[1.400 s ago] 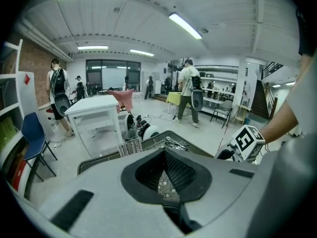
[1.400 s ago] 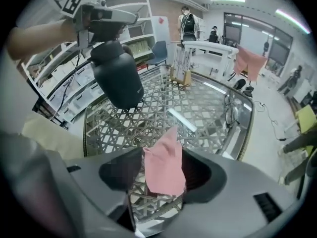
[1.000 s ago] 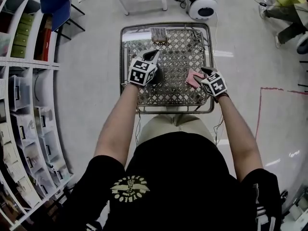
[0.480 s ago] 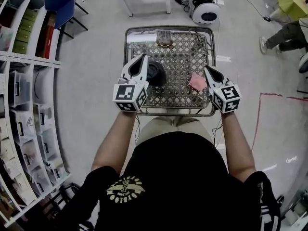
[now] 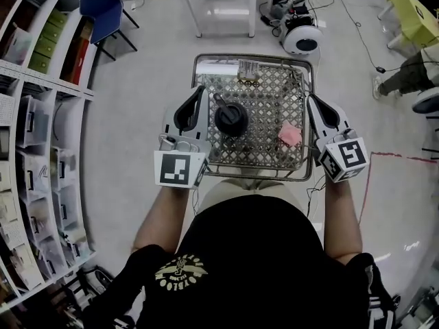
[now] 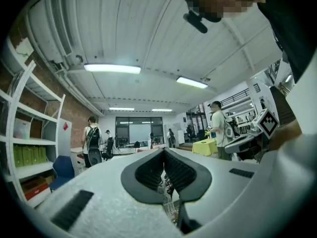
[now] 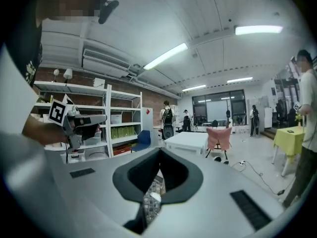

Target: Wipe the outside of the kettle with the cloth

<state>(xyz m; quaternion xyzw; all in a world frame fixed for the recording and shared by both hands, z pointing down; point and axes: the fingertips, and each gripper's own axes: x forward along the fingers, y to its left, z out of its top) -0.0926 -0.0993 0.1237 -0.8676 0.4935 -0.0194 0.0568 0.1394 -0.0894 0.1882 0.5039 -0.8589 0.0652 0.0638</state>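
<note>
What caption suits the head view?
Left tongs and right tongs, both shut and empty, flank a mesh table bearing kettle and pink cloth.

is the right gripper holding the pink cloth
No, the pink cloth lies on the mesh table, apart from the right gripper, whose jaws have just closed on nothing.

The kettle (image 5: 231, 118) is black, the cloth (image 5: 290, 135) pink. The worktop (image 5: 267, 88) is a grey metal lattice. The left gripper (image 5: 199, 91) and right gripper (image 5: 312, 100) are pale grey with black pads and black-and-white square markers. The chair (image 5: 103, 5) is blue.
</note>
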